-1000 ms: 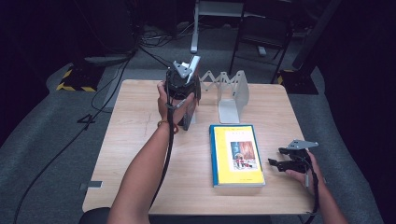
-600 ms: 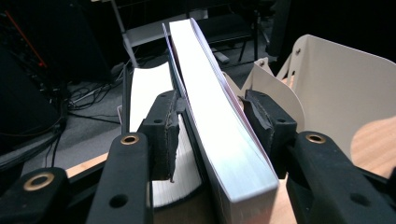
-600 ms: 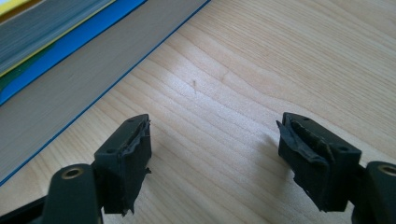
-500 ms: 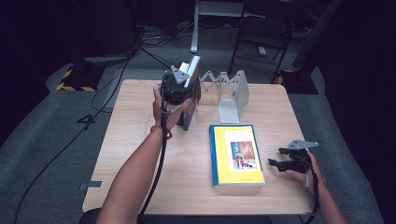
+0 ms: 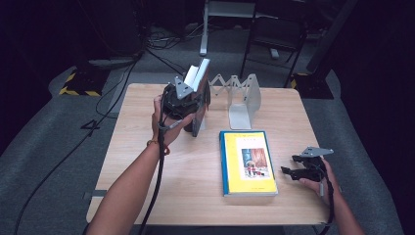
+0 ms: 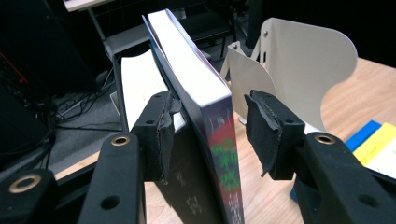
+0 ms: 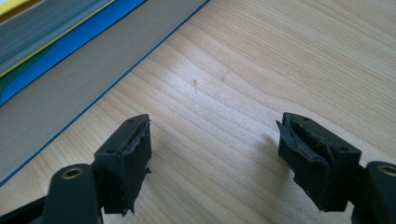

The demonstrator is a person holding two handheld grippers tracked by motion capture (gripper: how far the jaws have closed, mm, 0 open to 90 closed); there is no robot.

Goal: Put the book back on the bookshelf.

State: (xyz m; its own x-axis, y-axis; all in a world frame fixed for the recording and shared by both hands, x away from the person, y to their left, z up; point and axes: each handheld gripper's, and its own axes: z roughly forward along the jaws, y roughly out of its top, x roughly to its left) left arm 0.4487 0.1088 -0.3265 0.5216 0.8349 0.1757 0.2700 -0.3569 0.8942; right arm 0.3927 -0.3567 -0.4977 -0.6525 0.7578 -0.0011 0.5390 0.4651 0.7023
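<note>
High view: at the table's far left, the left gripper [image 5: 195, 105], jaws just opening, straddles an upright book [image 5: 198, 90] without pressing it. Rightward, the right gripper [image 5: 292, 165] rests open and empty beside a flat yellow book [image 5: 247, 161].

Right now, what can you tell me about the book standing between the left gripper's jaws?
The upright book is a thick paperback with a dark glossy cover, red and green print low on its spine and white page edges. It stands on the table, leaning slightly, beside the white expanding book rack. The left gripper straddles it: the jaws have just been opening, one pad near or touching it, the other apart.
</note>
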